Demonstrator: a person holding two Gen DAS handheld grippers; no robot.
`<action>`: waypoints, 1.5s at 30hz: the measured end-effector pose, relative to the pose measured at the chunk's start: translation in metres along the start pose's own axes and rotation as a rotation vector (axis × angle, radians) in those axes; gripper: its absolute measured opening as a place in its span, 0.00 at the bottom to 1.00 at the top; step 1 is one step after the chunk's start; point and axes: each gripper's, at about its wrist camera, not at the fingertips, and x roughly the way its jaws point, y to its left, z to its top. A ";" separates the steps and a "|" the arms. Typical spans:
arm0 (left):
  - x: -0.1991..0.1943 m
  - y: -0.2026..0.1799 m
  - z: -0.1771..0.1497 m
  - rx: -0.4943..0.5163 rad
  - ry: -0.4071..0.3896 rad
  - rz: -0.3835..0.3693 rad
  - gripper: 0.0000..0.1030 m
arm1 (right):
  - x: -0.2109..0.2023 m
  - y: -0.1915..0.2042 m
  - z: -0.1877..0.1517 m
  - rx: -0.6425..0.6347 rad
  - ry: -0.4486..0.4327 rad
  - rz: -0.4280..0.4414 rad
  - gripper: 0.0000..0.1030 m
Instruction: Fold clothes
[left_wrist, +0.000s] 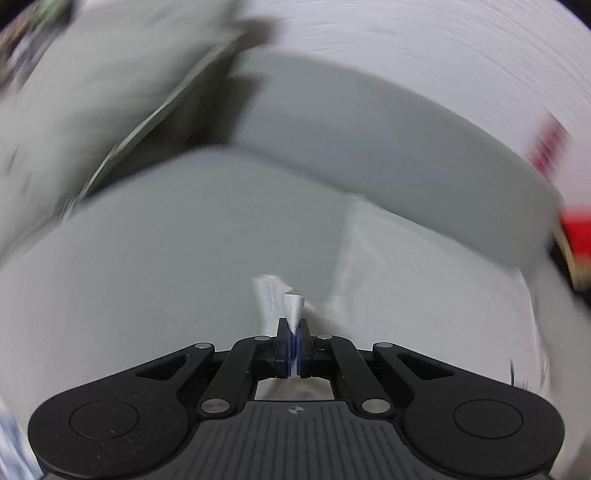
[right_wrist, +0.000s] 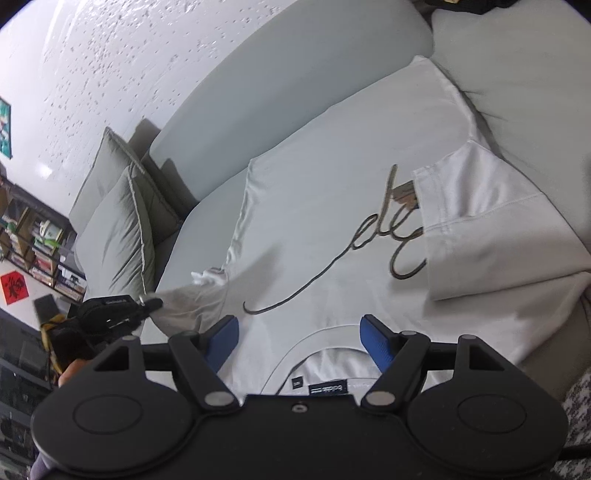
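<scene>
While pinched: white T-shirt (right_wrist: 332, 206) sleeve (left_wrist: 293, 310).

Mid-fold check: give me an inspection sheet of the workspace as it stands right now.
Surface: pale grey sofa seat.
Job's things: white T-shirt with dark script lettering spread flat, one sleeve folded in.
Clutter: two grey-green cushions at the backrest.
Grippers: left gripper shut on the other sleeve's edge; right gripper open over the collar.
Cables: nothing seen.
Surroundings: speckled white wall, bookshelf.
</scene>
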 end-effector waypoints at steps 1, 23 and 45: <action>-0.006 -0.018 -0.004 0.093 -0.017 -0.006 0.00 | -0.001 -0.002 0.001 0.006 -0.004 0.000 0.69; -0.027 0.031 -0.027 -0.059 0.219 -0.071 0.44 | -0.021 -0.047 0.014 0.118 -0.065 -0.013 0.70; 0.013 0.037 -0.030 -0.148 0.408 0.003 0.07 | -0.018 -0.052 0.011 0.090 -0.058 -0.048 0.69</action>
